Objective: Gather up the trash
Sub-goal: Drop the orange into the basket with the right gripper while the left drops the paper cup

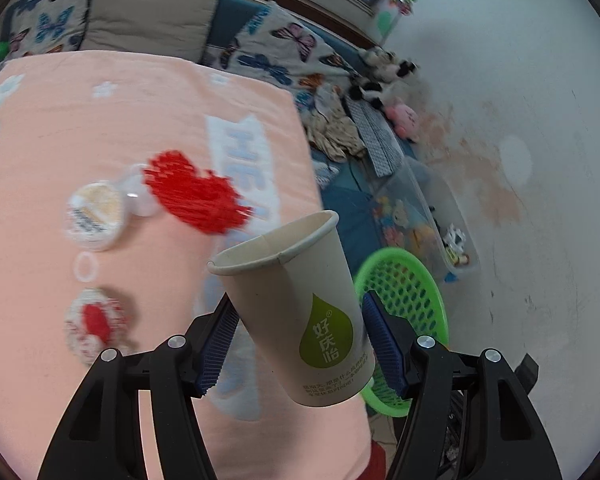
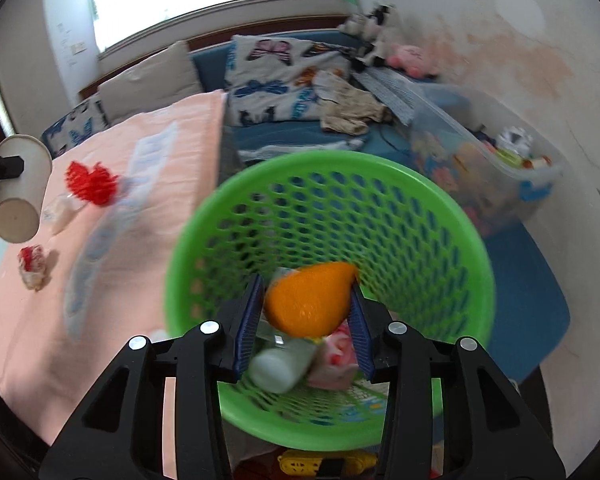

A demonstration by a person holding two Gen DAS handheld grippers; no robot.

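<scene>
Left gripper [image 1: 300,344]: angled downward, clamped on a tilted paper cup [image 1: 296,312], green basket [image 1: 404,300] just beyond its right finger. Right gripper [image 2: 304,316]: angled down over the basket mouth, orange peel [image 2: 308,300] between its fingers; contact unclear.

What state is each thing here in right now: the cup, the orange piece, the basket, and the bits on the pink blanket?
Paper cup: empty, tilted, clamped in the left gripper.
Orange peel: between the pads of the right gripper, over the basket; blur hides whether the pads grip it.
Green basket: upright, partly filled.
White bottle: lying in the basket.
Round tub: on the blanket, lid off.
Crumpled wrapper: on the blanket.
</scene>
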